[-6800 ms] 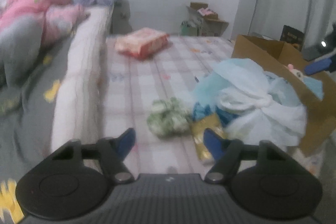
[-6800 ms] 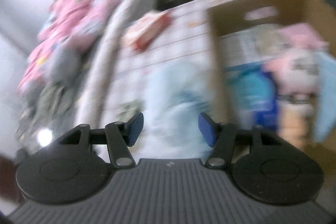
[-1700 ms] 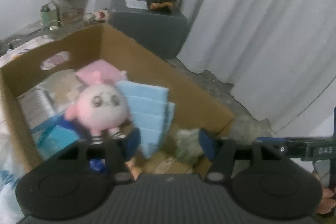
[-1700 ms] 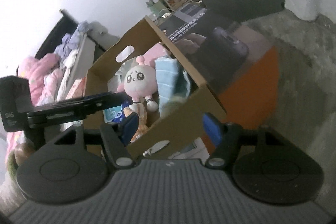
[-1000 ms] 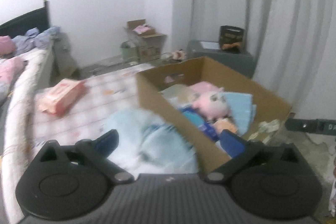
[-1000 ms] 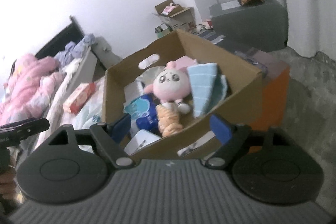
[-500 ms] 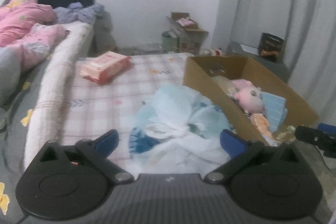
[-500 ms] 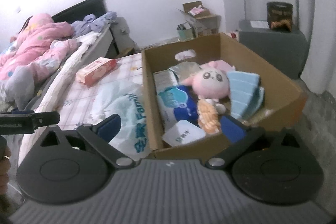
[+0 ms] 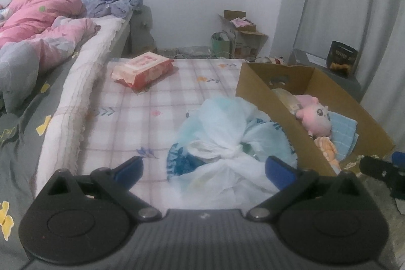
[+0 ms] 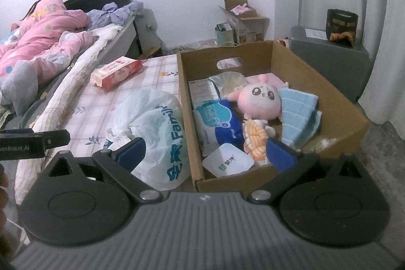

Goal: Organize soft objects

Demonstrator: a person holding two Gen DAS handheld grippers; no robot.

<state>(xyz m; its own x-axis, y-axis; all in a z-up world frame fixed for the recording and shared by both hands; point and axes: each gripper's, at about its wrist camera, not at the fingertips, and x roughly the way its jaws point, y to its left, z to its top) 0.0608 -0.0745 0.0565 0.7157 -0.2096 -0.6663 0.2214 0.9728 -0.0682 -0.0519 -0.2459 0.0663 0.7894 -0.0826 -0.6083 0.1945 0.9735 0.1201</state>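
Observation:
A cardboard box (image 10: 336,115) (image 9: 253,82) stands on the checked mat. Inside it lie a pink plush doll (image 10: 259,99) (image 9: 315,118), a blue folded cloth (image 10: 300,115), an orange striped soft toy (image 10: 254,141) and blue wipe packs (image 10: 220,128). A knotted pale blue plastic bag (image 9: 227,141) (image 10: 154,128) lies left of the box. My left gripper (image 9: 203,168) hangs open just above the bag, touching nothing. Over the box's near wall my right gripper (image 10: 205,153) stands wide open and empty.
A red-and-pink tissue pack (image 9: 143,68) (image 10: 116,74) lies farther back on the mat. A bed with a pink quilt (image 9: 38,24) runs along the left. A grey cabinet (image 10: 329,60) with a dark bag, small boxes (image 9: 240,34) and curtains stand behind.
Both views swung left and levelled, so the mat, bag and bed came into frame. The right gripper's jaws widened. Nothing was picked up.

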